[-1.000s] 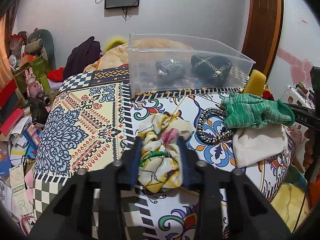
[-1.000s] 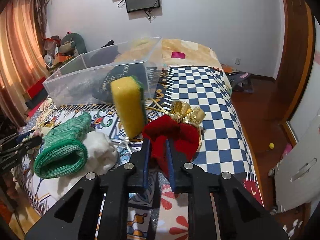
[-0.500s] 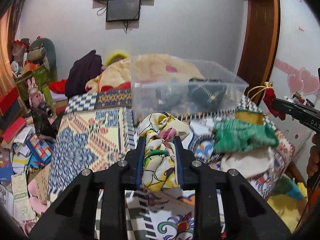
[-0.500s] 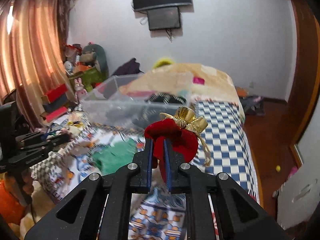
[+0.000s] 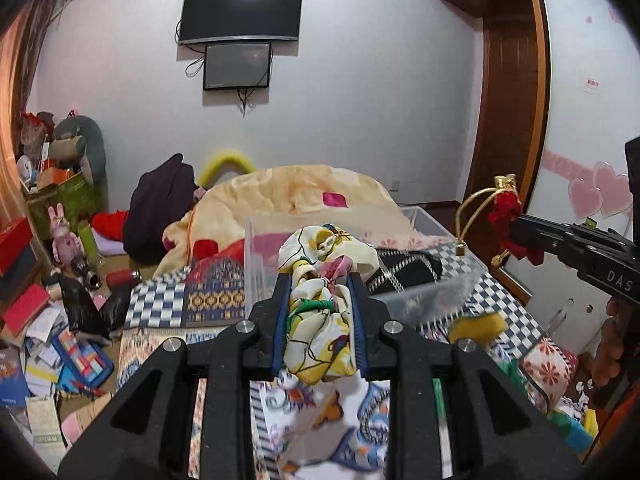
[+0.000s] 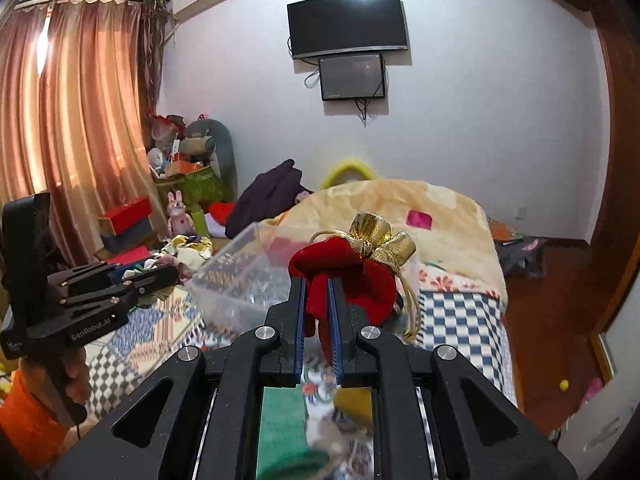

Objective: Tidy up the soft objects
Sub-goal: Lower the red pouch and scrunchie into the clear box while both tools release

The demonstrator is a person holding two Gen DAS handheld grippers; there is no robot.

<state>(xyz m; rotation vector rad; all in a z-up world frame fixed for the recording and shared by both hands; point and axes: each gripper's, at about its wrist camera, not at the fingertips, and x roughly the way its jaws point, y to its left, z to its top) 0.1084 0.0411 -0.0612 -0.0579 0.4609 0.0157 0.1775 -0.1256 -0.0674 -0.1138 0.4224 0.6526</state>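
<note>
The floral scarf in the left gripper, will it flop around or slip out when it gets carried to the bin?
The floral scarf probably flops: it bunches and droops below the left gripper. Likely light. Its smooth-looking fabric might slip.

**Two wrist cameras, one bedroom wall**

My left camera sits just behind my left tool (image 5: 320, 308) and looks along its fingers, slightly downward, over the bed (image 5: 160, 300) toward the far wall. My right camera does the same behind my right tool (image 6: 317, 312). Both views share the wall television (image 5: 240, 12) (image 6: 347, 22), the clear bin (image 5: 424, 296) (image 6: 240, 292) and the yellow blanket (image 5: 280, 196) (image 6: 440, 216). Each also catches the other tool at its edge, close by.
</note>
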